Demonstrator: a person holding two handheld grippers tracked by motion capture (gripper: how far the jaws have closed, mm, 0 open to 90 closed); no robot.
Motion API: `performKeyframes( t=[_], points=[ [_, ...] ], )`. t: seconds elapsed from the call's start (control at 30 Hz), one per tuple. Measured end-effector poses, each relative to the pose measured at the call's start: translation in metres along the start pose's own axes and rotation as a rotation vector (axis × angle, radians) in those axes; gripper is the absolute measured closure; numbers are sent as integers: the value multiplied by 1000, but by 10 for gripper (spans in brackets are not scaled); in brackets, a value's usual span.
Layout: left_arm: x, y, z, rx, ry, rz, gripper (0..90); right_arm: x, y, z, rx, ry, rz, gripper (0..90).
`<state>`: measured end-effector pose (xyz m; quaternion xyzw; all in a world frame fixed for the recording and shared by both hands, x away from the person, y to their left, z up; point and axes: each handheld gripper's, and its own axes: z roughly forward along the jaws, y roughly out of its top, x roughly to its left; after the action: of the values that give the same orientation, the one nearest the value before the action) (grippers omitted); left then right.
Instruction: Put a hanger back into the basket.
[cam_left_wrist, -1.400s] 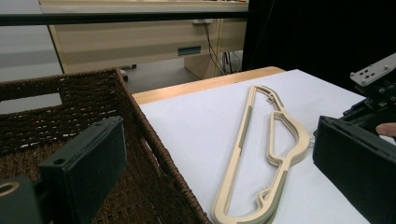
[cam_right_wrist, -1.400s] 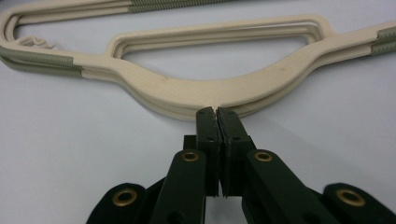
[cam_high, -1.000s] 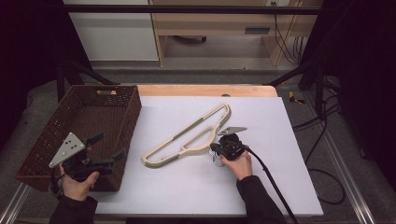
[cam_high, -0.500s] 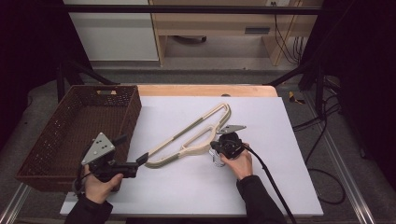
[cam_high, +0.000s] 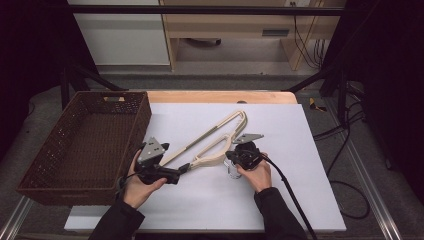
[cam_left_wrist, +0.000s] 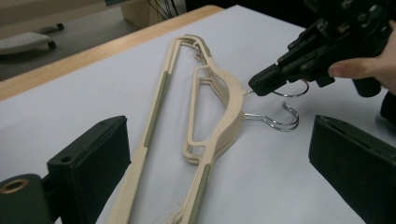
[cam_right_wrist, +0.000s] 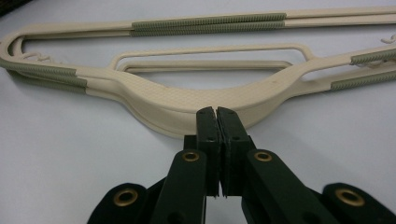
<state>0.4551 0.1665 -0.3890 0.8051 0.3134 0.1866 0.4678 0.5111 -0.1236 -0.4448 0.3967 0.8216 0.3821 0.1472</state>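
on white table sheet (cam_high: 280, 200): hangers (cam_high: 212, 142); wicker basket (cam_high: 60, 170) left.

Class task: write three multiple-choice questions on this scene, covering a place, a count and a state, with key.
1. In the high view, the wicker basket stands: A left of the hangers; B right of them; C on them.
2. Metal hooks in the left gripper view: A one; B two; C four.
3. The left gripper's jaws: A open; B shut on a hanger; C shut on the basket.
Key: A, basket at far left; B, two wire curves show; A, jaws stand wide apart.
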Motion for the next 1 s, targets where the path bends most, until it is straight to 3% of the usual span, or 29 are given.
performKeyframes(
  t=[0.13,0.53,0.77,0.9,1.0],
  points=[
    [-2,1,22,23,-21,-2,65,0,0,0,2,-1,-5,889],
    [-10,5,70,130,-31,69,141,-2,1,-2,-8,-1,-14,889],
    [-20,6,98,176,-18,125,210,-2,1,-3,-6,-7,-27,889],
    [-25,8,113,213,-3,174,270,-1,1,-2,0,-12,-19,889],
    [-28,9,123,238,2,214,318,-2,1,-3,-3,-6,-43,890]
  ],
)
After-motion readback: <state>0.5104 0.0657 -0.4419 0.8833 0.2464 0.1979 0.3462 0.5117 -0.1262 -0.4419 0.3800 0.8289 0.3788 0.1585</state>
